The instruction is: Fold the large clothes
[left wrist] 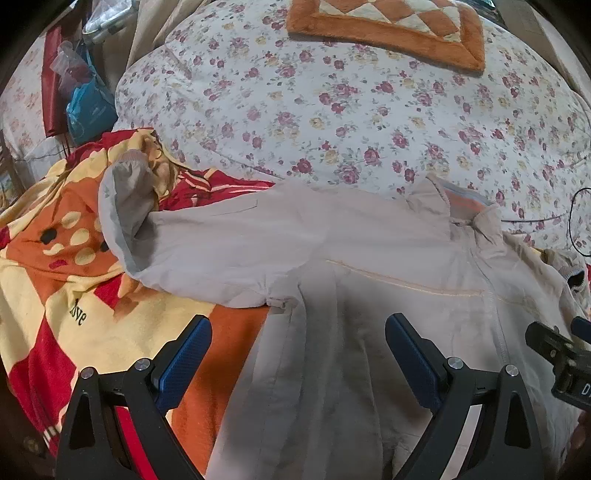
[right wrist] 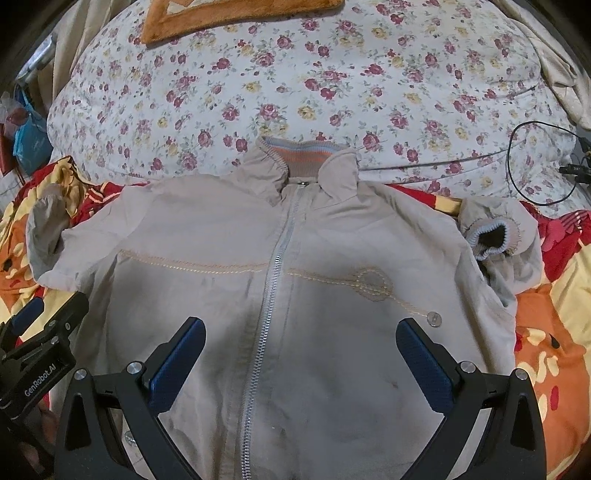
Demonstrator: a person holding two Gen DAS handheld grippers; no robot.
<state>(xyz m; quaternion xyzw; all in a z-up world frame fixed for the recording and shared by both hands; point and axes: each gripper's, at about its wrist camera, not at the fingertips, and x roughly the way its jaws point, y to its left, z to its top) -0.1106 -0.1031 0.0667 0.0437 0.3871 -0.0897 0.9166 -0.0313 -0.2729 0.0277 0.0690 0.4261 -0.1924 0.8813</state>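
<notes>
A beige zip-up jacket [right wrist: 295, 280] lies front up and zipped on the bed, collar [right wrist: 306, 162] away from me. Its left sleeve [left wrist: 125, 206] is bent up over the blanket. Its right sleeve, with a ribbed cuff [right wrist: 491, 236], is folded in beside the body. My left gripper [left wrist: 299, 332] is open and empty above the jacket's left side [left wrist: 369, 295]. My right gripper [right wrist: 301, 336] is open and empty above the jacket's chest, over the zipper [right wrist: 275, 266]. Each gripper shows at the edge of the other's view, left [right wrist: 37, 332] and right [left wrist: 557, 350].
A red, orange and yellow blanket [left wrist: 55, 266] lies under the jacket. A floral quilt [right wrist: 295, 85] fills the back, with an orange plush mat [left wrist: 388, 26] on it. A black cable [right wrist: 524, 166] loops at the right. Bags [left wrist: 85, 99] hang at far left.
</notes>
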